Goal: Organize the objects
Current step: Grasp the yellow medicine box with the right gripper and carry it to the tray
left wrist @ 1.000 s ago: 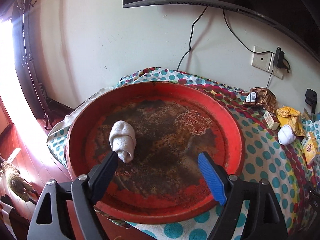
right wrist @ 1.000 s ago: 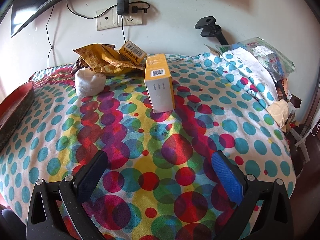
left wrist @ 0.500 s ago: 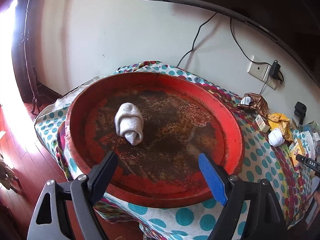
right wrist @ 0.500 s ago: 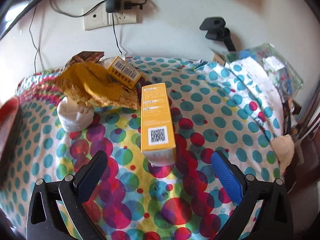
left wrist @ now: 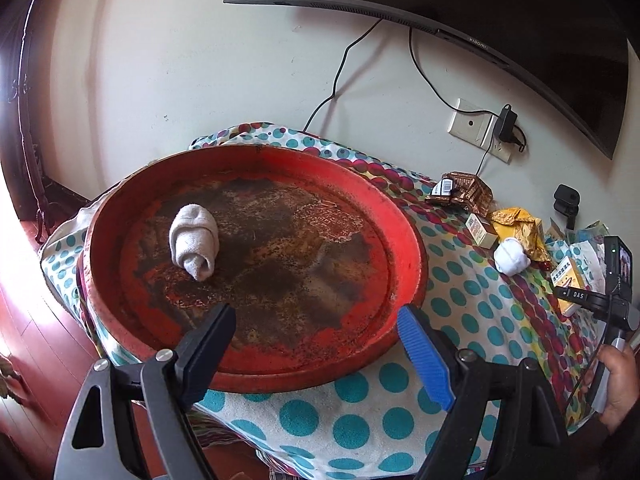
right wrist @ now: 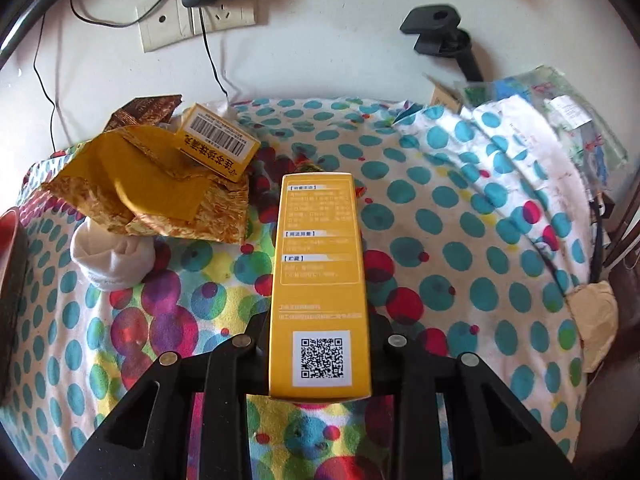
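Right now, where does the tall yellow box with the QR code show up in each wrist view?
Left wrist view: the tall yellow box sits at the far right edge, partly hidden behind the right gripper.
Right wrist view: it fills the lower centre, with the right gripper closing on its sides.
Shared landmark: the white rolled sock beside the crumpled yellow bag.

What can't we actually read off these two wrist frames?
- Right gripper closing on the yellow box: pads hidden behind the box, right wrist view.
- Box underside: hidden, so lifted or resting can't be told.
- White sock: partly under the yellow wrapper.
- Red tray: cut off by the left edge.
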`<action>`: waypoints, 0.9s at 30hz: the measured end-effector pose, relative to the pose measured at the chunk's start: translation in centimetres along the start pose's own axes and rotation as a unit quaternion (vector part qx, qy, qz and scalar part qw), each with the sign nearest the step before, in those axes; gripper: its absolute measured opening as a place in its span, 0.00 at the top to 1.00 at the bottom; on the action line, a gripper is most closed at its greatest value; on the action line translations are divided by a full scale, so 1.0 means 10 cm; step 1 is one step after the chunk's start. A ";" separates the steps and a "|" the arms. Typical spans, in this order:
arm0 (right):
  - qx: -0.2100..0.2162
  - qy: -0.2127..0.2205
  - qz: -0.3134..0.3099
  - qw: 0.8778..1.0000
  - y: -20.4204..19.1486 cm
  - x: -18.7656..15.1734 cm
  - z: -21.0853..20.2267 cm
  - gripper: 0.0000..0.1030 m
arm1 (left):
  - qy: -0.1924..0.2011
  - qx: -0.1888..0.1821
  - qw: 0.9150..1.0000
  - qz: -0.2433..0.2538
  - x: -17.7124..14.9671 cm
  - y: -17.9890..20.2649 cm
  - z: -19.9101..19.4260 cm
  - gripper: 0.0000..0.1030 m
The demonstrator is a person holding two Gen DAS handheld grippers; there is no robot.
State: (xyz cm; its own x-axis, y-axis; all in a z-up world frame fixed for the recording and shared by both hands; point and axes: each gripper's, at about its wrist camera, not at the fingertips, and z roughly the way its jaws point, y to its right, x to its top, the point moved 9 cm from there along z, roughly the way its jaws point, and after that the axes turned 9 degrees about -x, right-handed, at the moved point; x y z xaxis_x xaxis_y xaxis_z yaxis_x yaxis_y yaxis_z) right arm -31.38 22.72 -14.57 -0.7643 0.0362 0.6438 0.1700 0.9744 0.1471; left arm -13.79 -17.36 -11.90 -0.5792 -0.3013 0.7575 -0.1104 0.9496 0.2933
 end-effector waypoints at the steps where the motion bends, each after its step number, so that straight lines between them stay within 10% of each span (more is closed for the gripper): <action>1: 0.005 0.009 -0.001 1.000 -0.03 -0.01 -0.09 0.74 | 0.002 0.003 1.000 -0.002 0.01 -0.02 -0.01 0.17; 27: 0.174 0.109 -0.234 0.950 -3.18 -0.27 -1.55 0.74 | -0.007 0.053 0.998 -0.035 0.08 -0.37 -0.13 0.17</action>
State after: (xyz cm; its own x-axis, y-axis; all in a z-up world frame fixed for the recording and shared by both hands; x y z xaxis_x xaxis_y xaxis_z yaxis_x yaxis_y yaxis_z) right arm -25.08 -11.78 -9.37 -0.5528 -0.4291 0.7144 -0.4021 0.8882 0.2224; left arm -12.76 -21.18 -11.60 -0.5783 -0.3669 0.7286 -0.2357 0.9302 0.2813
